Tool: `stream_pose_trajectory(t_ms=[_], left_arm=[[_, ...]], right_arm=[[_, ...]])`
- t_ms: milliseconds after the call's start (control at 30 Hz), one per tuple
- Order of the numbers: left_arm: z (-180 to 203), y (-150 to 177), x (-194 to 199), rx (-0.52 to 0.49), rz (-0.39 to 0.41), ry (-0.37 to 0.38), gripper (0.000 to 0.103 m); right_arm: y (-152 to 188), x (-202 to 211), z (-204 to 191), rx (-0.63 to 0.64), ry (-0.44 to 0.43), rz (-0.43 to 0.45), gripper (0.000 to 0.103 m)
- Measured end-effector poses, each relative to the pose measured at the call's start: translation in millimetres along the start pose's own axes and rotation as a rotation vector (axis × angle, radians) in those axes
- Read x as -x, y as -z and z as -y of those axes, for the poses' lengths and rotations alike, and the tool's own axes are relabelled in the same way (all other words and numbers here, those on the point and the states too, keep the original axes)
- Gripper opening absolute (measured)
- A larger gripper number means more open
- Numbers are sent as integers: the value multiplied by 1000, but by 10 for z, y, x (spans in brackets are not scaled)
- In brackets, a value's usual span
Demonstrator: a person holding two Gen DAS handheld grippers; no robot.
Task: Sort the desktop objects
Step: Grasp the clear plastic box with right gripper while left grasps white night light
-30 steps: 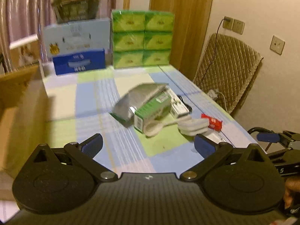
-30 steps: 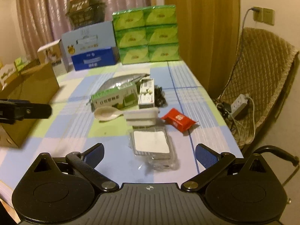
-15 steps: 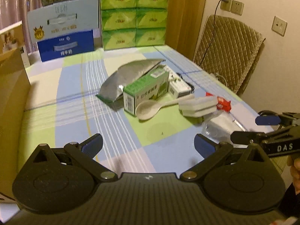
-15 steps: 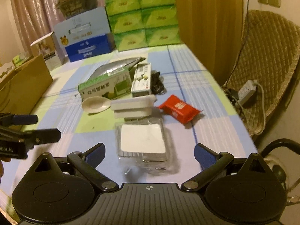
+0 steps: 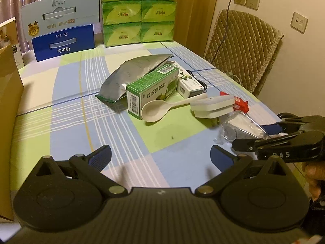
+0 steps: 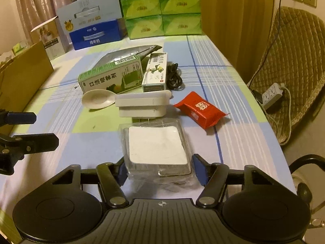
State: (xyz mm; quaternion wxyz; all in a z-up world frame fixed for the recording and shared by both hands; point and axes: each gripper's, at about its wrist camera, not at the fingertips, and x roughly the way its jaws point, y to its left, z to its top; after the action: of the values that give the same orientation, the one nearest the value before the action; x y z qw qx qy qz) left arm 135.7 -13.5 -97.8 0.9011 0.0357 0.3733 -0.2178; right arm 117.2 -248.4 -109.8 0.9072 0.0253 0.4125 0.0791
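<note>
While the right gripper [image 6: 159, 171] straddles the clear plastic packet [image 6: 156, 148] at the six o'clock end of the clutter, its jaws have just been closing, and the blue pads now stand narrow, just beside the packet's two flanks; whether they already press on the wrap cannot be told. Inside the packet a white square card faces up. At twelve o'clock from it sits the white stacked box [image 6: 142, 104], touching the handle of the cream spoon [image 6: 97, 99], whose bowl lies toward ten o'clock. Toward two o'clock lies the red sachet [image 6: 201, 109], apart from the rest. Farther back, the green carton [image 6: 110, 77] leans against the silver foil pouch [image 6: 124, 53], with the slim white carton [image 6: 155, 73] and a coiled black cable [image 6: 173, 77] just beside it at its three o'clock side. Over the checked tablecloth [image 5: 67, 134], the left gripper [image 5: 160, 154] hovers with its fingers wide and nothing between them.
</note>
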Motion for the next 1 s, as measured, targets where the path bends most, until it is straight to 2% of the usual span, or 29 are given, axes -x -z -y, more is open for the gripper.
stream_pose_trajectory(t_ms=[233,500,733,1000], left_arm=[[9,3,-13,-13,-12,-15,102],[43,-3,-36,-19,-13,-13,102],[59,-29,-85,-8,-19,12,102],[98,-93,-175,-8,-12,32,102]], right_arm=[[-14,51,6,-12,22,10,52],[-36,151,147,-77,106,54,50],[-112,291,182,-100,117,143,49],[-267,250,196,-76,146,172,48]])
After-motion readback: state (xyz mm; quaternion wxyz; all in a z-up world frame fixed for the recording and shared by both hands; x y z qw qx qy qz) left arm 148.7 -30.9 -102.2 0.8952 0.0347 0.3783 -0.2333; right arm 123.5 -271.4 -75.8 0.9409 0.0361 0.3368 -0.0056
